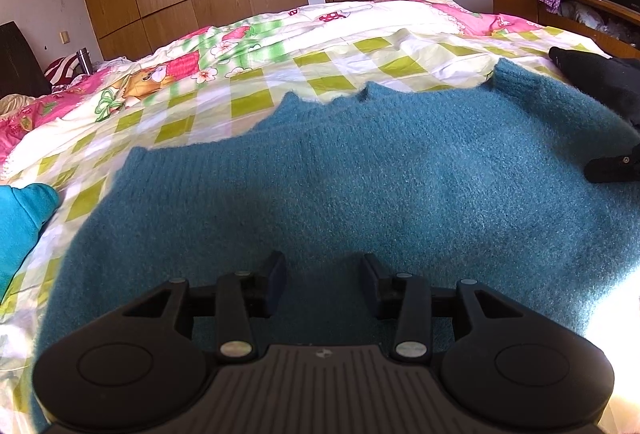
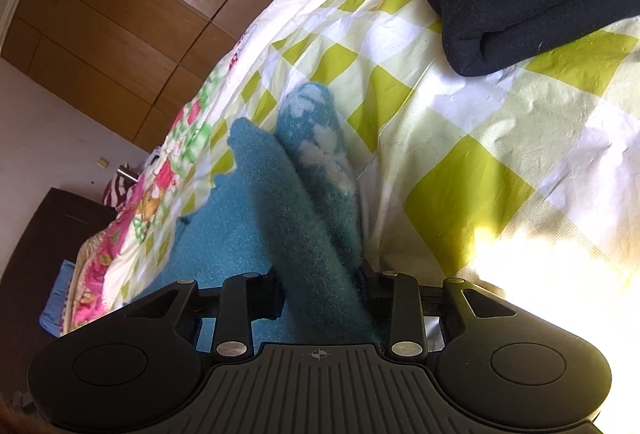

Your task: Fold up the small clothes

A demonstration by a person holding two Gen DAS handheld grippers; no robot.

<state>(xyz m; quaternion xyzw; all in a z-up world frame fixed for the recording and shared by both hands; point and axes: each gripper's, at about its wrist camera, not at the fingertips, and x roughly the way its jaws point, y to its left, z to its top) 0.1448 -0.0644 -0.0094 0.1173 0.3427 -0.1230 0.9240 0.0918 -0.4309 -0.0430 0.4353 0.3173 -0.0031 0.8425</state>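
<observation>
Left wrist view shows no readable writing; a fuzzy teal knitted sweater lies flat across the frame's middle on a green-and-white checked bedsheet. The left gripper hovers low over it, fingers apart and empty. At the right view's lower centre, the right gripper pinches a raised sweater fold

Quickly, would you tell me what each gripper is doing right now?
Left gripper: open, jaws apart over the teal sweater, holding nothing.
Right gripper: shut on a raised fold of the teal sweater.
</observation>
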